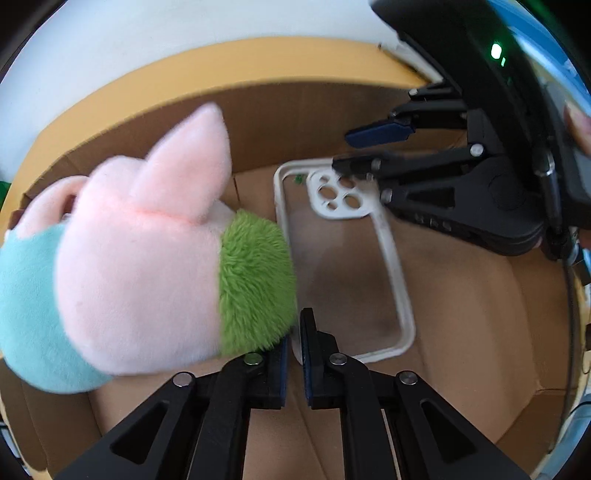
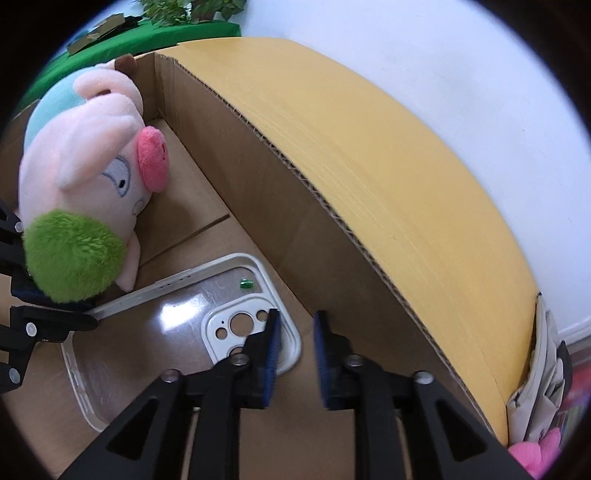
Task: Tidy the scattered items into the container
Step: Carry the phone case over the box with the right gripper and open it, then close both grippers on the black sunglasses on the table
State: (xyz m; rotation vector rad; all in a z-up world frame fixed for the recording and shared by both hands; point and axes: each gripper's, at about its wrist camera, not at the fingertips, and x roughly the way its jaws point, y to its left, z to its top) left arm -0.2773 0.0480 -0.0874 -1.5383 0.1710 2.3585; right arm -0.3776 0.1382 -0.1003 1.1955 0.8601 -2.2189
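Two items already sat inside the cardboard box (image 2: 236, 173): a pink plush pig (image 1: 147, 258) with a green fuzzy tuft and teal part, and a clear phone case (image 1: 343, 258) with a white rim, lying flat on the box floor. Pig lay on its side against the left of the case, its green tuft touching the case's long edge. Left gripper (image 1: 294, 354) hovered low over the box floor, fingers parted by a narrow gap with nothing between them; the tuft pressed against the outside of its left finger, and the near corner of the case lay under the tips. Right gripper (image 2: 297, 350) had its fingers clearly apart and empty; its left finger overlapped the camera cutout corner of the case, the right one was over bare cardboard. Box wall and its yellow flap (image 2: 369, 155) rose just beside the right gripper. Outside the box: green cloth (image 2: 147, 33) with a plant (image 2: 192, 7), a white bag (image 2: 543, 369), something pink (image 2: 535, 454) at the edge.
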